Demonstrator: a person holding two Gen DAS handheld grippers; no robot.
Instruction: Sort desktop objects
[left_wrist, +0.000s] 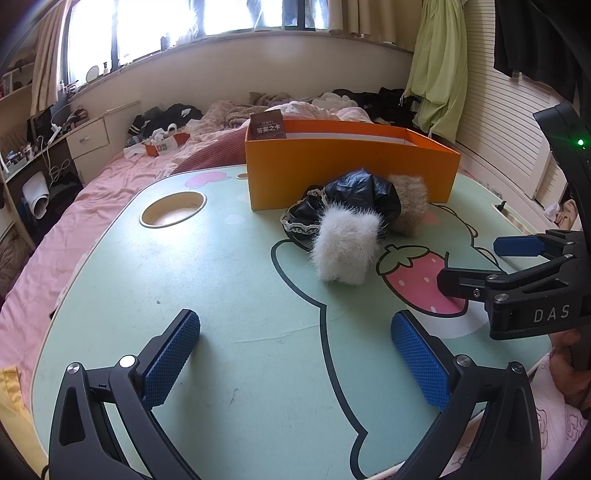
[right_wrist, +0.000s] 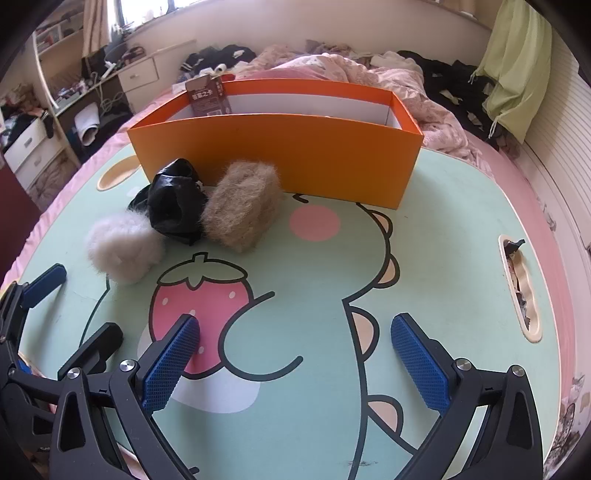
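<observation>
Left gripper (left_wrist: 295, 354): jaws spread wide, nothing between the blue pads (left_wrist: 171, 363), hovering over bare mint-green table (left_wrist: 229, 280). Right gripper (right_wrist: 295, 362): jaws also released, empty, over the cartoon dinosaur print, its left pad above the strawberry graphic (right_wrist: 201, 299).

Task items sit clustered ahead of both sets of jaws:
- White fluffy piece (left_wrist: 347, 247): ahead and right of the left jaws, nearest of the three; from the right wrist view it lies ahead and far left.
- Black crinkly item (left_wrist: 364, 195) with a lace-trimmed edge: just behind the white piece, touching it.
- Tan fluffy piece (right_wrist: 242, 205): beside the black item, touching it, up against the orange box front wall. Ahead-left of the right jaws.

Orange box (right_wrist: 295, 155): open top, white inside, standing at the far side of the table beyond the cluster. A brown card pack (right_wrist: 208, 98) with white lettering stands upright in its left end.

Left wrist view shows the right gripper coming in from the right edge, fingers apart, tips near the strawberry, clear of the white piece. A hand (left_wrist: 569, 365) grips it low at the right edge.

Round cup recess (left_wrist: 173, 208) ahead-left of the left jaws. Slot-shaped recess (right_wrist: 521, 291) off right of the right jaws. Table sits on a pink bed (left_wrist: 74, 221).
</observation>
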